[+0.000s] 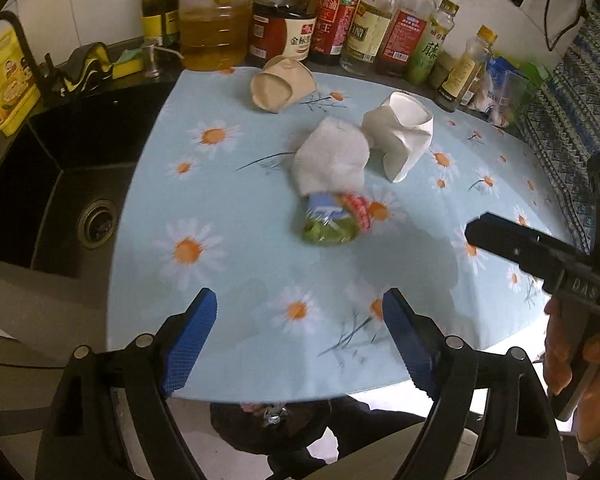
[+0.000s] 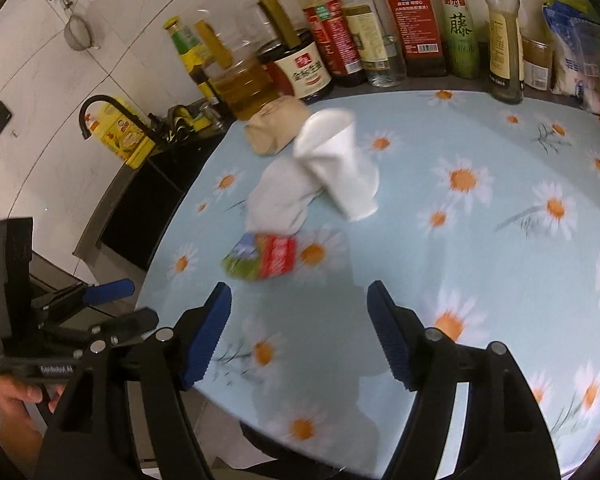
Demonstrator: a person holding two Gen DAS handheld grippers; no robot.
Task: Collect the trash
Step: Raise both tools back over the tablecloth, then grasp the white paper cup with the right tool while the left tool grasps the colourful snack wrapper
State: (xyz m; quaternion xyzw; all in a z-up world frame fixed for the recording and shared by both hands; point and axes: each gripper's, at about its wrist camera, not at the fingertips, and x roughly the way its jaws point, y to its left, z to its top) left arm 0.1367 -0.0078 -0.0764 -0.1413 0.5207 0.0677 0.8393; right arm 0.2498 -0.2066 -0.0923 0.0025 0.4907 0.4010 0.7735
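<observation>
Snack wrapper on tablecloth, beyond both empty, spread tongs.

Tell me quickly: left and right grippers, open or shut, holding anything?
Left gripper: open, empty, above the daisy-print tablecloth.
Right gripper: open, empty.

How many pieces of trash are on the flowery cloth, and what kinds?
Paper cups: 2, a brown cup and a white cup, both crushed
Tissue: 1, the tissue
Wrapper: 1, the wrapper
Total: 4
</observation>
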